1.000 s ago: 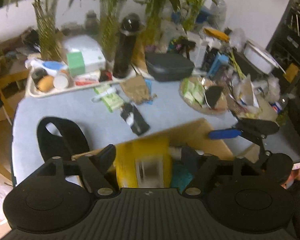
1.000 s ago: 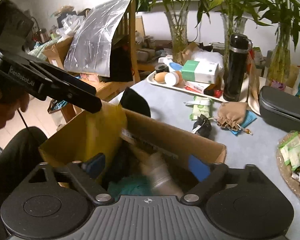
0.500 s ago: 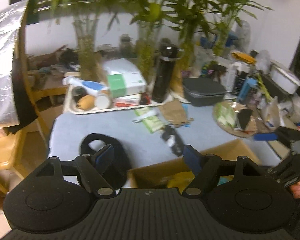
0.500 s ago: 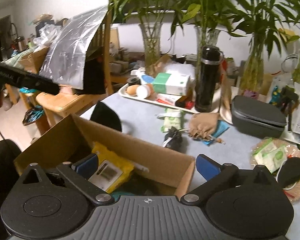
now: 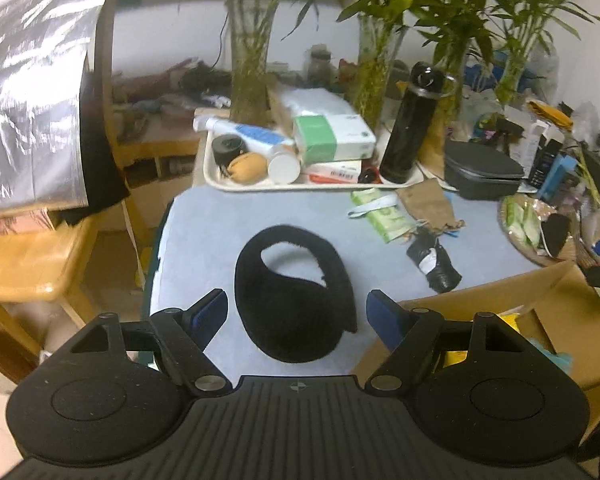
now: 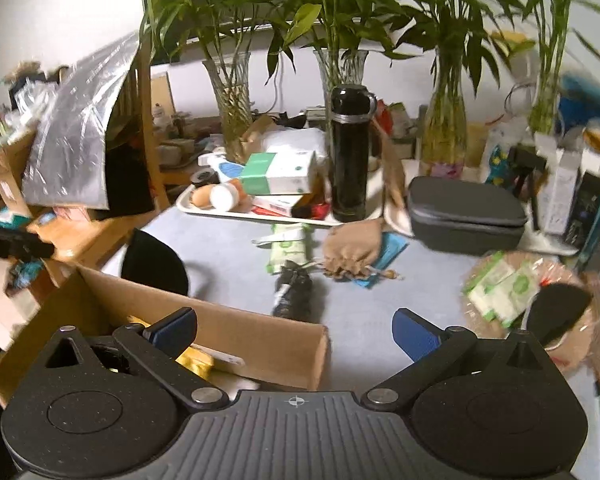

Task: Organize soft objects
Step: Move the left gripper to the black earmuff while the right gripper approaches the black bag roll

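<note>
No text, brand, number or sign is legible: print on the green-and-white box (image 5: 332, 138), the red-and-white carton (image 5: 332, 171) under it and the green wipes packets (image 6: 500, 286) is seen only as blurred marks, too small to be read.

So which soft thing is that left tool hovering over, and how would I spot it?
Start at the blue-grey table and find the open cardboard box at its near edge. Just left of the box lies a black fleece ear warmer, flat on the tabletop. Unlike its neighbours, it is a fuzzy black loop with a hole through it.
</note>
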Demonstrator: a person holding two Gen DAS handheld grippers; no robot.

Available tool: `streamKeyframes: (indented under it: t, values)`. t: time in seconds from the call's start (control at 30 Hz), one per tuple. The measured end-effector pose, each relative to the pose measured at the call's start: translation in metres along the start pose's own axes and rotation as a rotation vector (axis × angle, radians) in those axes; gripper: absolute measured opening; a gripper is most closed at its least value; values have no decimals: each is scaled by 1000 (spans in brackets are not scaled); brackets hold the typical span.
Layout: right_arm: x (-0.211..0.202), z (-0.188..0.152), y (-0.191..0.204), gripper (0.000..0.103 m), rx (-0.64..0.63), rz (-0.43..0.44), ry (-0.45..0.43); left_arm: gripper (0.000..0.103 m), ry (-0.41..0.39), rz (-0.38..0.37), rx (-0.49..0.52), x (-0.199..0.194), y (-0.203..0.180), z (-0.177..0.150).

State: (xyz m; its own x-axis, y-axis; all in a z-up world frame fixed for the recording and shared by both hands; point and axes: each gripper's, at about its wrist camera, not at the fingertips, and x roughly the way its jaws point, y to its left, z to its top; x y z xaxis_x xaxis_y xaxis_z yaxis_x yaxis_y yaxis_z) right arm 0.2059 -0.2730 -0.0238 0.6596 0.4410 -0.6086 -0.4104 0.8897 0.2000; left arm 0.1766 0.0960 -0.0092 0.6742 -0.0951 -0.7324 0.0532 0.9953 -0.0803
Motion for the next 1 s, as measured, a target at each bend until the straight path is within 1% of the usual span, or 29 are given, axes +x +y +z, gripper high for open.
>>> streamKeyframes:
  t: [0.07, 0.2, 0.33, 0.4, 0.6, 0.77, 0.87, 0.93, 1.0]
  values:
    - [1, 0, 3, 103, -11, 16, 2, 76, 8, -5, -9, 7, 4, -3]
    - [8, 0, 13, 103, -71, 11, 21, 76, 16, -7, -13, 20, 9, -7]
    - [12, 1, 17, 103, -105, 15, 22, 76, 16, -13, -45, 31, 17, -8]
    - [14, 4, 17, 103, -111, 11, 17, 76, 13, -15, -63, 38, 22, -8]
    - [19, 11, 9, 103, -110, -7, 2, 76, 8, 10, -87, 60, 31, -6]
    - [20, 14, 3, 103, -108, -8, -15, 76, -14, 14, -107, 78, 37, -5]
    - [25, 16, -2, 103, -107, -21, -12, 76, -45, -13, -167, 87, 44, -6]
    - [30, 18, -5, 103, -108, -31, -4, 76, -80, -43, -237, 90, 51, -6]
    - [34, 19, -9, 103, -108, -37, -1, 76, -119, -49, -304, 90, 58, -6]
